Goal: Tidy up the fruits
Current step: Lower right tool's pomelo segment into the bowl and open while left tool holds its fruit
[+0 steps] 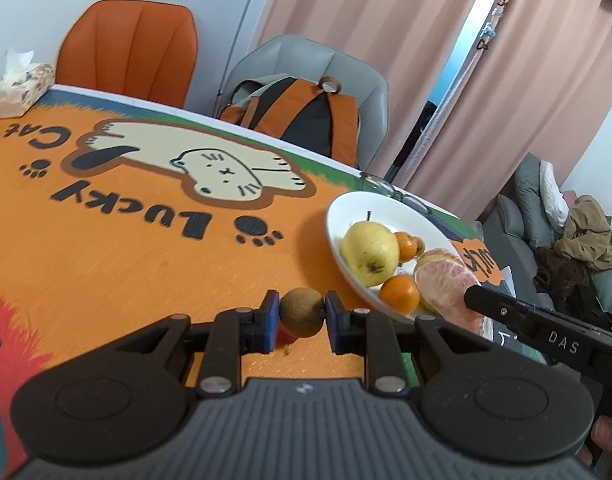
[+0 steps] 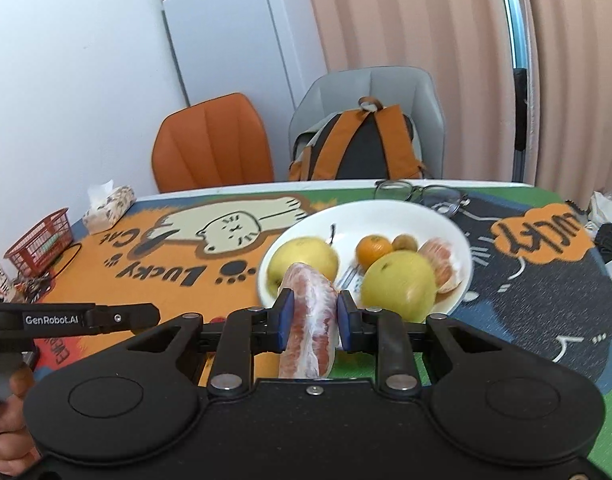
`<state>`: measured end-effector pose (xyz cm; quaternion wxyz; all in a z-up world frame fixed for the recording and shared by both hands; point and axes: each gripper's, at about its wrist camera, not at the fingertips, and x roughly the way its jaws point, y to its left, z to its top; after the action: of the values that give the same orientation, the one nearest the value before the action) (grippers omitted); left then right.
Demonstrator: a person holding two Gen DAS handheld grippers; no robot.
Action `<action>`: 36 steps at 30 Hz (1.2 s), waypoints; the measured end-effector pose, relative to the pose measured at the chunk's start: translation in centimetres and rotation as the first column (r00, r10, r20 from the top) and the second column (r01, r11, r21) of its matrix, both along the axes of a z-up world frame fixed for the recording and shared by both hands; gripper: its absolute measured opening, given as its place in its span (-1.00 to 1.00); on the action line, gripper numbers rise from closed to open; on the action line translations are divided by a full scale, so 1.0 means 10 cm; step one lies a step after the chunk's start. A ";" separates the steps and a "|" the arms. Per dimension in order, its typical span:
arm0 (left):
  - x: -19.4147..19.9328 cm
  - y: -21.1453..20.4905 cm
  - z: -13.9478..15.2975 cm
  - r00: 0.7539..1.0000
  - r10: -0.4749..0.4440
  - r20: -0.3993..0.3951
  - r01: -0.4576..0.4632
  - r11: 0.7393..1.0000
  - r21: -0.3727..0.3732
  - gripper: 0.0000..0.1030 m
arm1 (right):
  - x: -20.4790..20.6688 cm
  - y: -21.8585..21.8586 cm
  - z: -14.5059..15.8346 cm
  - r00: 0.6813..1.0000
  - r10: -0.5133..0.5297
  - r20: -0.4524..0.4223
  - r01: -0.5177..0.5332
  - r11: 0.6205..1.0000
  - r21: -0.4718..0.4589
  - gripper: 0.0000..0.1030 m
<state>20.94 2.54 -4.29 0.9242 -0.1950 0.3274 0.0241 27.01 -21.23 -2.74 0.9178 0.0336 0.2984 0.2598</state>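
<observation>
1. Left gripper (image 1: 302,317): jaws closed on a small round brown fruit (image 1: 302,312), blue pads pressing both sides; the fruit is carried clear above the worktop (image 1: 106,264), left of the white plate (image 1: 346,204)
2. Right gripper (image 2: 315,314): jaws closed on a peeled pink pomelo segment (image 2: 312,320), which stands on end between the pads and runs back toward the camera; it is held above the near rim of the plate
3. Plate contents, right wrist view: yellow-green pear (image 2: 302,264) at left with stem up, a second yellow-green fruit (image 2: 400,284) at front right, a mandarin (image 2: 373,249), a small brown fruit (image 2: 405,242) just beside it, and a peeled citrus piece (image 2: 442,266) at the right edge
4. Left wrist view shows a second mandarin (image 1: 401,294) near the front rim of the plate
5. Surroundings: eyeglasses (image 2: 422,194) lie behind the plate; a tissue box (image 2: 108,208) and a red basket (image 2: 40,240) stand at the far left of the worktop; a backpack (image 2: 362,144) sits on the grey chair (image 2: 386,84)
</observation>
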 end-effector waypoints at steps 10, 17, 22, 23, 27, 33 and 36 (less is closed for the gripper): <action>0.29 -0.09 0.14 0.999 -0.030 0.018 0.030 1.000 0.006 -0.55 | 0.27 -0.08 0.14 0.999 -0.039 0.016 0.039 0.999 -0.002 -0.54; 0.46 -0.09 0.15 0.999 -0.034 0.014 0.034 0.999 0.007 -0.55 | 0.52 -0.05 0.19 0.999 -0.038 0.021 0.039 0.999 -0.004 -0.55; 0.59 -0.05 0.13 1.000 -0.030 0.003 0.030 0.999 0.012 -0.55 | 0.68 0.03 0.19 1.000 -0.022 0.020 0.022 1.000 -0.001 -0.57; 0.62 -0.05 0.13 1.000 -0.029 0.001 0.029 0.999 0.012 -0.55 | 0.71 0.06 0.19 1.000 -0.017 0.019 0.017 1.000 0.000 -0.57; 0.75 -0.03 0.13 1.000 -0.026 -0.005 0.026 1.000 0.016 -0.55 | 0.86 0.14 0.18 1.000 -0.003 0.009 0.003 1.000 0.005 -0.57; 0.89 -0.03 0.15 1.000 -0.019 -0.009 0.019 0.999 0.029 -0.55 | 1.09 0.20 0.26 0.999 0.008 -0.039 -0.007 0.999 0.034 0.27; 0.94 -0.05 0.17 1.000 -0.021 -0.009 0.021 0.999 0.038 -0.55 | 1.11 0.17 0.30 0.999 0.014 -0.037 -0.012 0.999 0.050 0.26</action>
<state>30.39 2.01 -2.56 0.9266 -0.1739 0.3328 0.0213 38.10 -19.57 0.31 0.9092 0.0594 0.3091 0.2725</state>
